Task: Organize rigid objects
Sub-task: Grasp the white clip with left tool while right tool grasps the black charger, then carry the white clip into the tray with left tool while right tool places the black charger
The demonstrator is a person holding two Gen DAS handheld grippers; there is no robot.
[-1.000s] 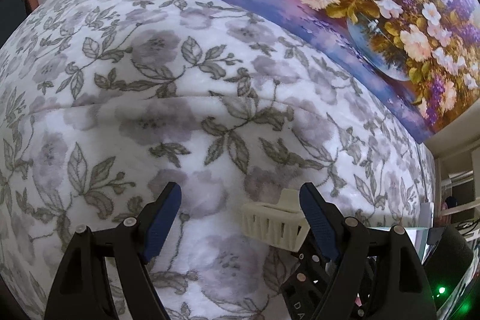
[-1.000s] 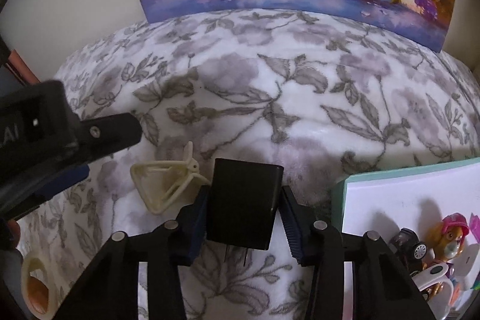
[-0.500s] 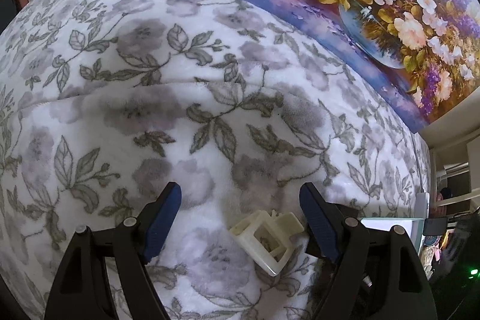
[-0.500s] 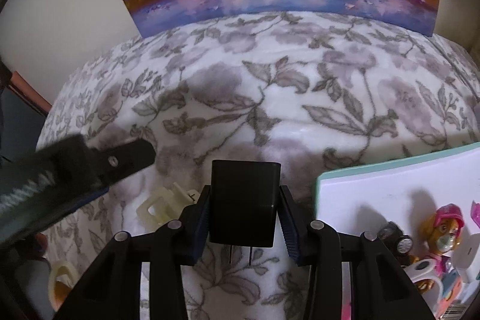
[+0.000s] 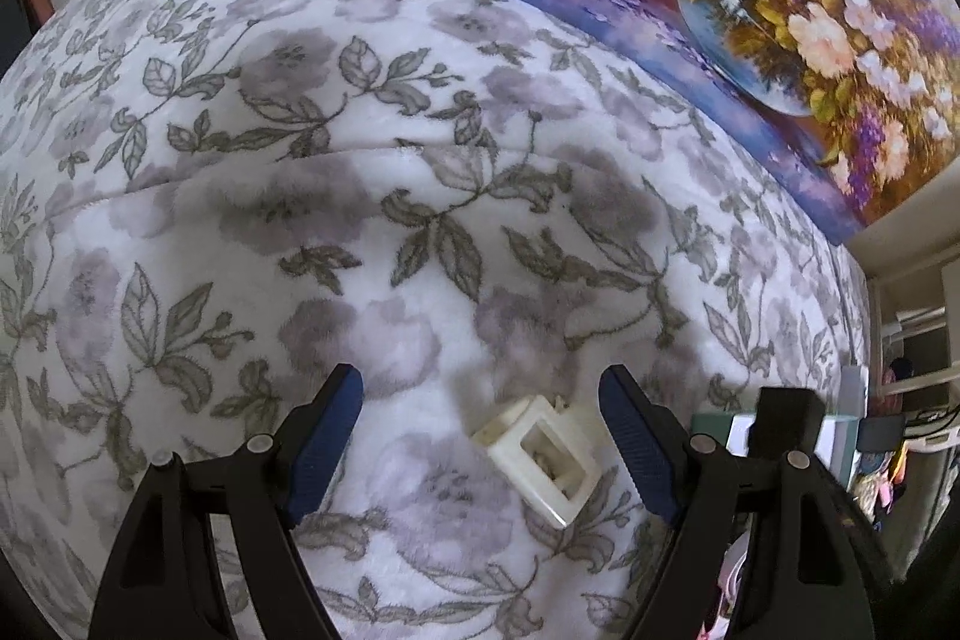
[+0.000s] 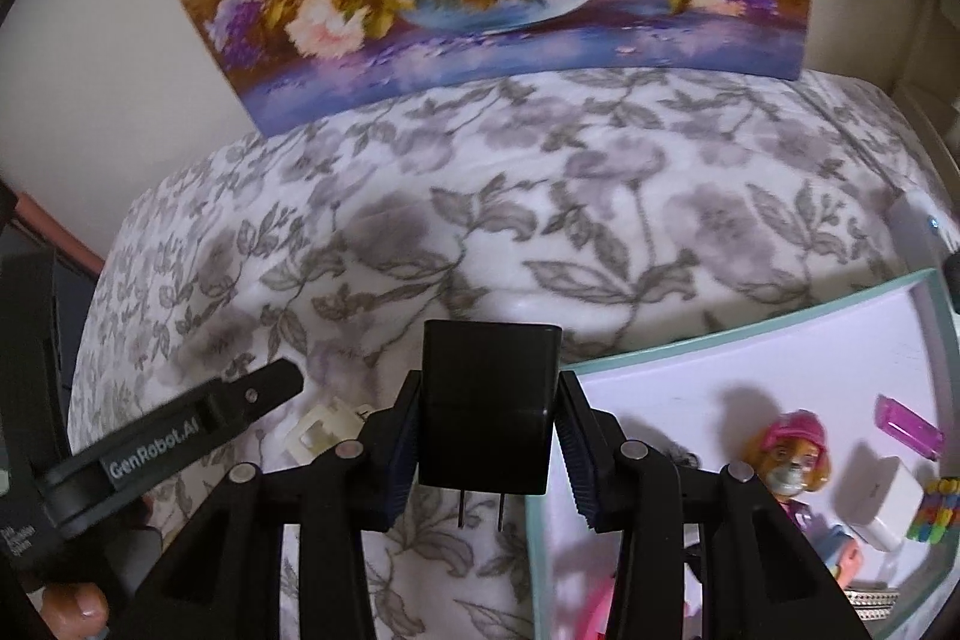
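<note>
The black charger sits clamped in the right gripper, prongs down, above the floral bedspread just beside the teal-rimmed tray of toys. This looks like the carry; next comes a swing over the tray and a release. The left gripper hangs wide over a white clip, gripping nothing.

Dim, soft indoor light; strong fisheye bending and dark corners; slight motion blur in the right view.
</note>
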